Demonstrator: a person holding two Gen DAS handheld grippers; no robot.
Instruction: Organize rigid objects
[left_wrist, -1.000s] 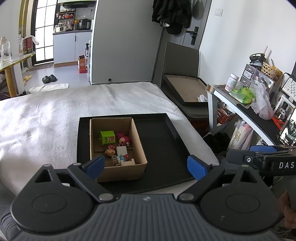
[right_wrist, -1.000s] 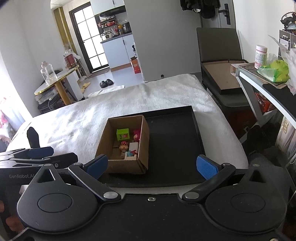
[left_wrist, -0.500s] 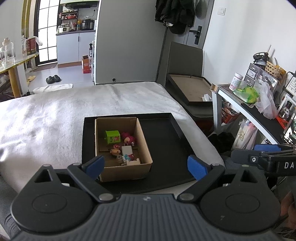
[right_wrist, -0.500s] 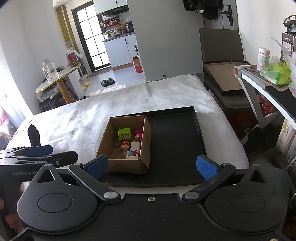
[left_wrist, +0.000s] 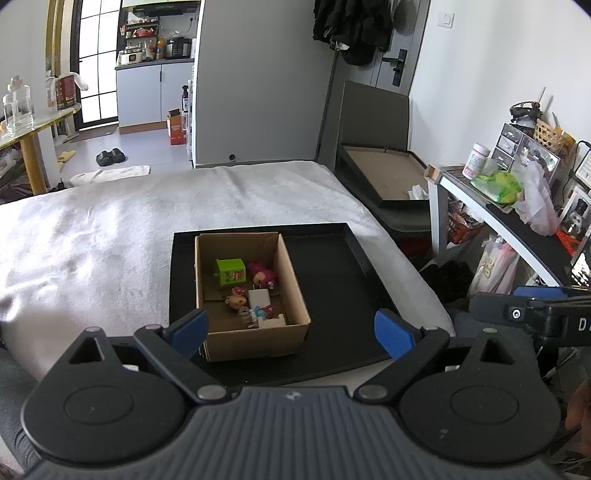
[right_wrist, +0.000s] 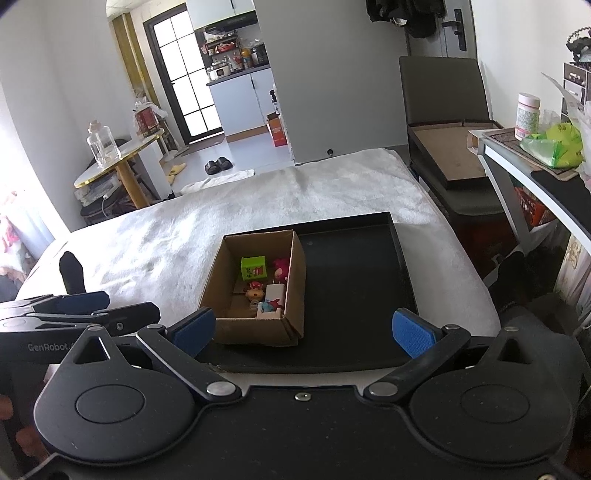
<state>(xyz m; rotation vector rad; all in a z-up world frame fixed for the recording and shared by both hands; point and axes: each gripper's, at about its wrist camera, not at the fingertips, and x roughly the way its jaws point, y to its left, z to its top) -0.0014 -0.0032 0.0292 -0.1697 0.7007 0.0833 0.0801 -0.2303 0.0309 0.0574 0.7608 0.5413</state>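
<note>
The left gripper (left_wrist: 291, 328) is spread wide and empty, hanging short of the black tray's (left_wrist: 332, 280) near edge; against the tray's left edge sits the cardboard box (left_wrist: 255, 334), holding a green cube (left_wrist: 229, 271), a pink figure (left_wrist: 263, 277), a small brown figure (left_wrist: 236, 301) and a white block (left_wrist: 259, 297); the tray's right half is bare. The right gripper (right_wrist: 303, 330) also gapes with nothing in it; by my judgement the toys are all boxed, so the sorting looks finished or nearly so.

Matt cardboard box (left_wrist: 255, 334) on smooth black tray (left_wrist: 343, 295), fuzzy cloth (left_wrist: 92, 236).
</note>
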